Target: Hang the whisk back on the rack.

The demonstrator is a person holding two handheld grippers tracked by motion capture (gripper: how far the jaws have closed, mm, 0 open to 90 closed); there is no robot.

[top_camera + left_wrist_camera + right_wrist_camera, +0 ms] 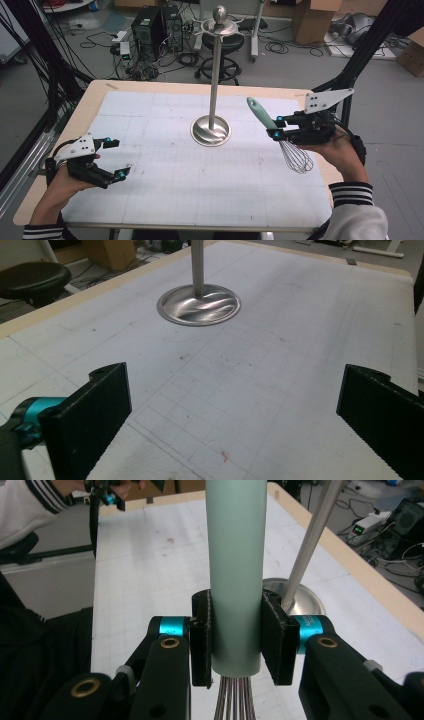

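Right gripper view shows your right gripper [235, 637] with its fingers [202, 635] clamped on the whisk [235, 570] at the base of its smooth, stiff handle; it's light but probably slippery, wires springy; your left gripper [114, 157] gapes wide above the surface [200, 190].

Mint-green whisk handle [261, 113]; silver stand [212, 129]; striped cuffs [350, 192].

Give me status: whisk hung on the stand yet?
Not yet. Done: the right gripper has the whisk clamped by its pale green handle, lifted off the table. In hand: carrying it beside the stand. Left: hanging it on a top hook. The left gripper is open and idle.
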